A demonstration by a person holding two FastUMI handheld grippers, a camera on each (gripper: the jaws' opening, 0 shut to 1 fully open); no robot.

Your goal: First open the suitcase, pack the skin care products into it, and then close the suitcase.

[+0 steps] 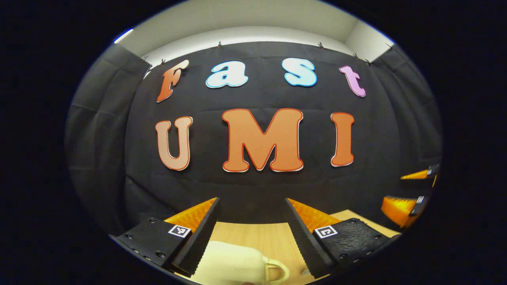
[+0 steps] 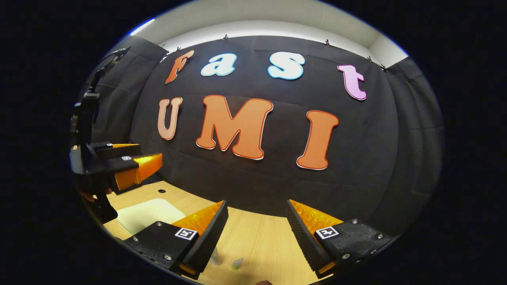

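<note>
Both grippers (image 1: 252,206) (image 2: 256,208) apart above suitcase (image 1: 237,263).

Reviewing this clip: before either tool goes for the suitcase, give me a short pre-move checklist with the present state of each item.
1. Left tool open with nothing between its fingers: ok.
2. Right tool open with nothing between its fingers: ok.
3. Cream-coloured hard-shell suitcase under the left tool, on the light wooden table: ok; its handle shows at the lower edge.
4. Suitcase open or closed: cannot tell, too little of it shows.
5. Skin care products within the right tool's reach: cannot tell; two small items lie on the table below it, too small to identify.
6. Tools apart from each other: ok, the two hang side by side above the table.
</note>
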